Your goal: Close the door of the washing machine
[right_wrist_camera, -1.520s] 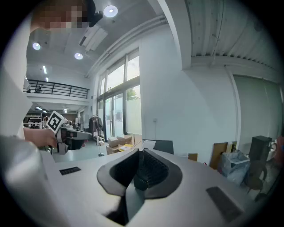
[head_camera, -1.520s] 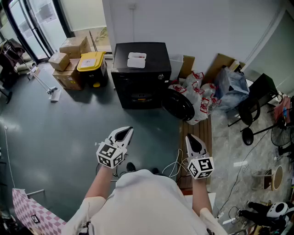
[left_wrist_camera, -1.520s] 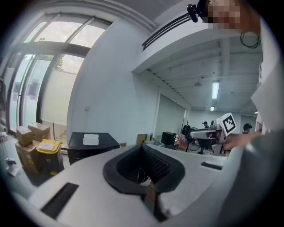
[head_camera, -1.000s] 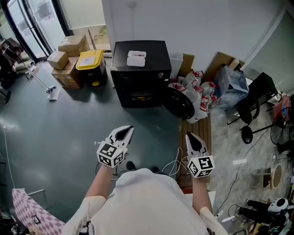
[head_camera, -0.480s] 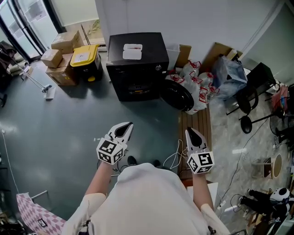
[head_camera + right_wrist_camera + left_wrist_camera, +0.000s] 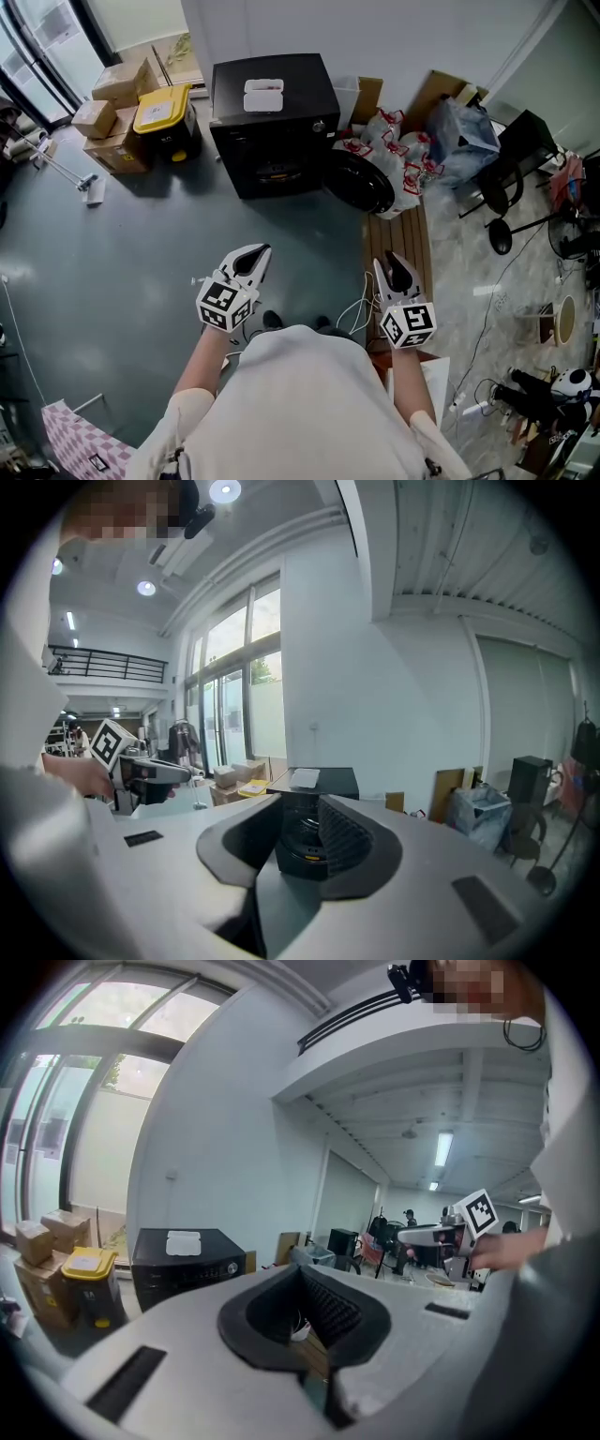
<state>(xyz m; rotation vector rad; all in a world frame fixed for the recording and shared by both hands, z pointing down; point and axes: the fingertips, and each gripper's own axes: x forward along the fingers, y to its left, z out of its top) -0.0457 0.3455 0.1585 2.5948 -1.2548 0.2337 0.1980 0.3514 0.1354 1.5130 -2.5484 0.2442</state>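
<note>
So the washing machine (image 6: 272, 131) was a black box standing against the white wall, and its round door (image 6: 361, 187) hung wide open, swung out on the side nearest the pile of white and red bags (image 6: 403, 155). A flat white tray (image 6: 263, 96) sat on top of the machine. Both grippers were held out over the grey floor (image 6: 112, 253), well apart from the machine and touching nothing. The left gripper (image 6: 251, 257) had its jaws pinched together at the tips with nothing caught between them (its own view just showed a sliver of floor and wood below the tips). The right gripper (image 6: 395, 266) had just been opening its jaws; they stood partly apart and empty, and in the right gripper view the machine's dark front showed far off through the gap. Under the right gripper lay a slatted wooden board (image 6: 398, 234), running up towards the open door. Left of the machine were a yellow-lidded bin (image 6: 161, 111) and some cardboard boxes (image 6: 108, 94), and a black chair (image 6: 514, 173) stood off to the right.
</note>
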